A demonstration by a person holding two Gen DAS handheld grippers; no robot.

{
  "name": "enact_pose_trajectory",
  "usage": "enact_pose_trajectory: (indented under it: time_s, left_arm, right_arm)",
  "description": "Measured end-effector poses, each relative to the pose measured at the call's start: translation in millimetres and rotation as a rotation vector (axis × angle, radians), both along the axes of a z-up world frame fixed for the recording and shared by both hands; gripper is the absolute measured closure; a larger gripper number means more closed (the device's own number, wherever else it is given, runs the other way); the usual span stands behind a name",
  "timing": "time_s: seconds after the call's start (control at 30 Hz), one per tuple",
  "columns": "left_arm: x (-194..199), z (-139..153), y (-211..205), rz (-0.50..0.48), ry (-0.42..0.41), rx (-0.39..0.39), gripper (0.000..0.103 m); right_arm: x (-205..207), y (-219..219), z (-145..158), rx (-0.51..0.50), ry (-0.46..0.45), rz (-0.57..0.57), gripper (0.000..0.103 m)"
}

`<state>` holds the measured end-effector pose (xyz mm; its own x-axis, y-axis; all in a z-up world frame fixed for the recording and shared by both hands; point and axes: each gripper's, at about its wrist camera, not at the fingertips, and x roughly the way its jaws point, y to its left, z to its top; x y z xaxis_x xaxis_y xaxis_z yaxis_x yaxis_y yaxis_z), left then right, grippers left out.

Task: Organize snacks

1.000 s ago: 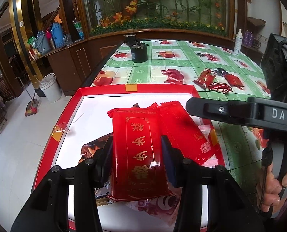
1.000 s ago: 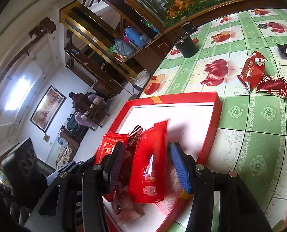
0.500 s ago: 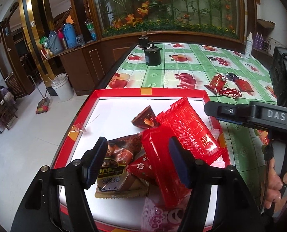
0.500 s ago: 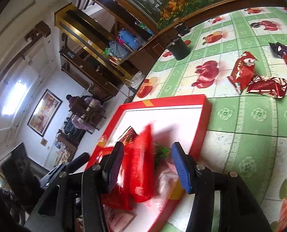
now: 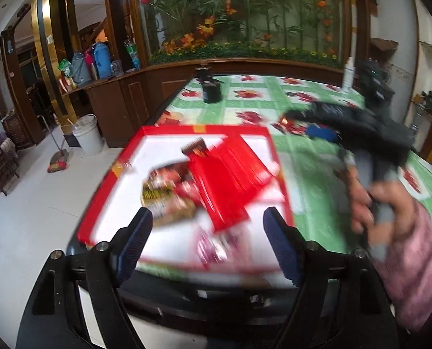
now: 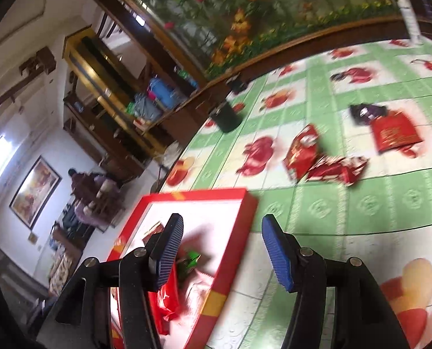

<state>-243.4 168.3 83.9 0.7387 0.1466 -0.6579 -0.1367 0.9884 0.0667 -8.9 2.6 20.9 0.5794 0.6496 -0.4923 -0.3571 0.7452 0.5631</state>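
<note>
The loose red foil snack packets (image 6: 326,160) lie on the green flowered tablecloth (image 6: 332,212), well beyond and to the right of the red-rimmed white tray (image 6: 233,250) already holding packets; their long axes slant across the view. The right gripper (image 6: 221,250) is nearer them, jaws opening with nothing between; the left gripper (image 5: 207,235) hangs over the tray's near edge, jaws opening, empty. A second ago each gripper held a red packet, now lying in the tray.

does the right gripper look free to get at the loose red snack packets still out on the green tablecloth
Probably yes. The right gripper holds nothing, its jaws opening, and the red snack packets lie ahead on the green flowered tablecloth with only bare cloth between; the red-rimmed tray sits off to the side.
</note>
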Motion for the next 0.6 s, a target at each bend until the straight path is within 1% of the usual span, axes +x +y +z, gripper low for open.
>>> enact_pose_trajectory:
  time_s: [0.1,0.17,0.23,0.3,0.33,0.37,0.4,0.43,0.53,0.6]
  left_arm:
    - [-21,-2,-11,-0.029,0.015,-0.037,0.022]
    - [-30,1,-15,-0.039,0.018,-0.042,0.022]
    - [-38,4,-19,-0.054,0.026,-0.045,0.022]
    - [-46,8,-24,-0.06,0.019,-0.042,0.022]
    - [-52,10,-27,-0.07,0.017,-0.038,0.022]
    - [-56,10,-30,-0.075,0.013,-0.034,0.022]
    - [-60,12,-33,-0.081,0.007,-0.029,0.022]
    - [-67,12,-36,-0.089,0.001,-0.024,0.022]
    - [-84,11,-41,-0.111,-0.012,-0.023,0.022]
    - [-91,10,-42,-0.134,-0.012,-0.03,0.022]
  right_arm:
    - [-1,-16,5,-0.024,-0.038,-0.077,0.043]
    - [-2,-26,8,-0.047,-0.068,-0.129,0.043]
    - [-10,-40,15,-0.112,-0.135,-0.214,0.043]
    - [-19,-55,22,-0.154,-0.195,-0.278,0.043]
    - [-25,-67,25,-0.161,-0.224,-0.313,0.041]
    - [-30,-79,26,-0.16,-0.237,-0.342,0.034]
    - [-32,-90,27,-0.155,-0.237,-0.364,0.031]
    - [-35,-106,27,-0.142,-0.231,-0.405,0.03]
    - [-36,-152,24,-0.071,-0.197,-0.494,0.03]
    - [-38,-178,22,-0.054,-0.168,-0.558,0.029]
